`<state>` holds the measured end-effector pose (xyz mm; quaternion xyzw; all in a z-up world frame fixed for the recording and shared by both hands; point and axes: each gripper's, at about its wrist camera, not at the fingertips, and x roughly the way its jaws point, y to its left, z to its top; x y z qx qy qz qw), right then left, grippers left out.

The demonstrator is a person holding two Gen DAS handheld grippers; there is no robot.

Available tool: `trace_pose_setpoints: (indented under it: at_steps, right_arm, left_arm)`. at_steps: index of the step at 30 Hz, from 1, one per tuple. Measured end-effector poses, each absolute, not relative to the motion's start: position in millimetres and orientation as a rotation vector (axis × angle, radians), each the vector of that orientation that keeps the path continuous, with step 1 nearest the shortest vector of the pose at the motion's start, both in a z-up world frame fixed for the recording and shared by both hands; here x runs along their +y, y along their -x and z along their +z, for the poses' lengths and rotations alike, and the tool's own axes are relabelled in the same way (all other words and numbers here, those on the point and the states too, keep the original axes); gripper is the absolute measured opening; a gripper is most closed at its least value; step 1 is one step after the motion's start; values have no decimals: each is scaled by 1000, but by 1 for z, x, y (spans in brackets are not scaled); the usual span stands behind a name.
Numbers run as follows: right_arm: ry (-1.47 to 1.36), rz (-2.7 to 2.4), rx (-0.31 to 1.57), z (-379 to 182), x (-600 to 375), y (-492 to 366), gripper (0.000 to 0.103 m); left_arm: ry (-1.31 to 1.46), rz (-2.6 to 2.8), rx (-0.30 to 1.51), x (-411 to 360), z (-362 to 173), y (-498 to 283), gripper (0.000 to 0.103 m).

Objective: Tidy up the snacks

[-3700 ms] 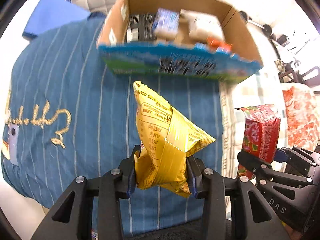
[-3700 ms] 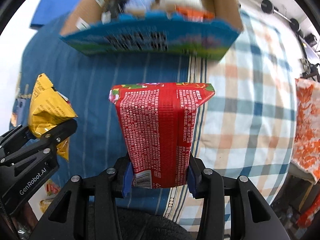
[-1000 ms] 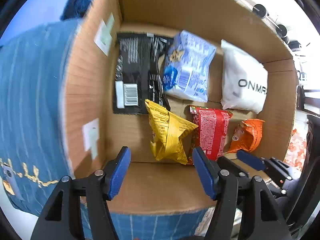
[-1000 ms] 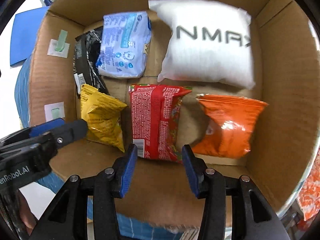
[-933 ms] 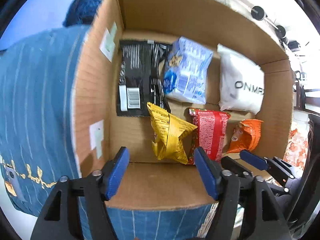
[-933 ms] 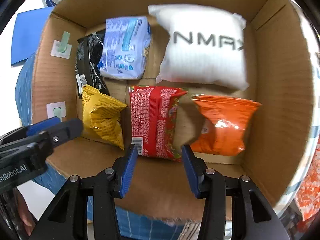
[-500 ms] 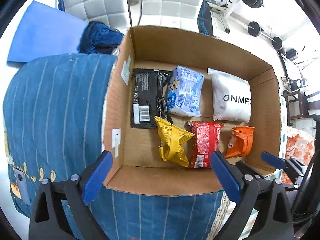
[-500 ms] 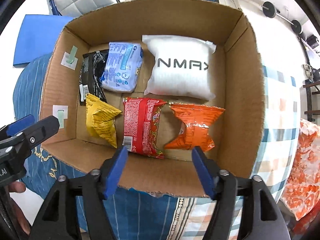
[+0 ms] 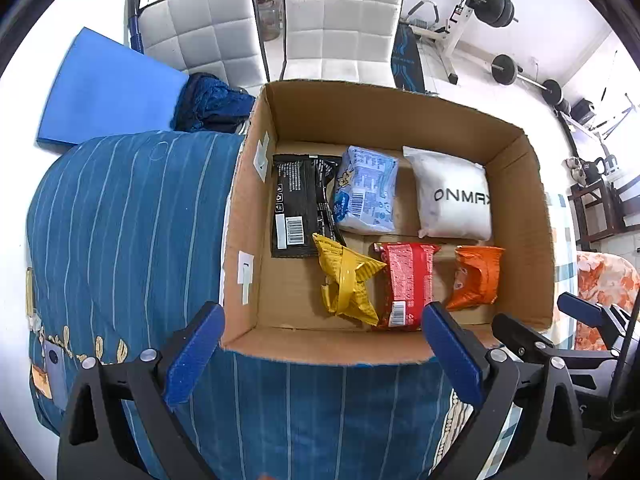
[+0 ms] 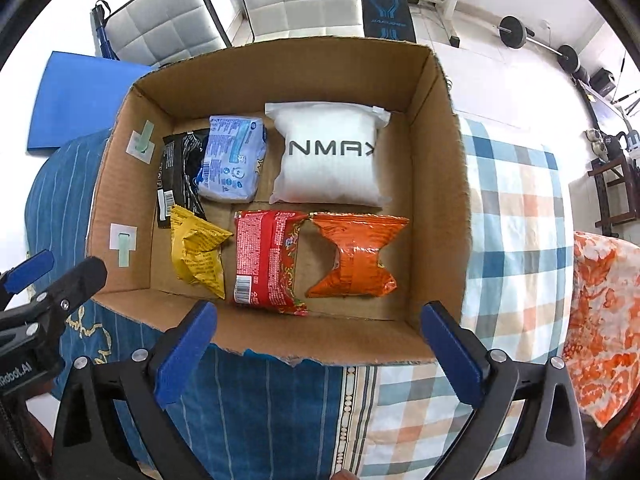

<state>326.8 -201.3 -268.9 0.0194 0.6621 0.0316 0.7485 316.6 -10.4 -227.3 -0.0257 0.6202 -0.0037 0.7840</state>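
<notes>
An open cardboard box (image 9: 516, 152) (image 10: 436, 184) holds several snack packs. Its front row has a yellow pack (image 9: 346, 280) (image 10: 198, 250), a red pack (image 9: 406, 282) (image 10: 266, 256) and an orange pack (image 9: 476, 276) (image 10: 358, 256). Behind them lie a black pack (image 9: 296, 204) (image 10: 176, 172), a pale blue pack (image 9: 366, 194) (image 10: 232, 158) and a white pouch (image 9: 452, 196) (image 10: 330, 156). My left gripper (image 9: 324, 350) is wide open and empty, above the box's near wall. My right gripper (image 10: 318, 344) hangs open and empty over the same wall.
The box rests on a bed with a blue striped cover (image 9: 120, 220) (image 10: 260, 400) and a checked sheet (image 10: 516, 216). An orange floral cloth (image 10: 600, 320) lies at the right. Behind stand white chairs (image 9: 344, 20), a blue mat (image 9: 104, 88) and weight equipment (image 9: 472, 12).
Both grippers let go of the yellow and red packs in the box, then pulled back and up, opening wider. The whole box now shows in both views.
</notes>
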Motion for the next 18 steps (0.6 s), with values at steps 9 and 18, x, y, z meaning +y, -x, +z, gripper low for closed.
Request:
trace_pose_setpoints:
  at_steps: [9,18]
  right_arm:
    - [-9,64,1375,-234,-202,-288,103]
    - [-47,68,1264,-173,-213,-229,103]
  left_arm:
    - [-23,44,1200,-24,-176,-275,101]
    - [-12,39,1091,-28,-114,-214,101]
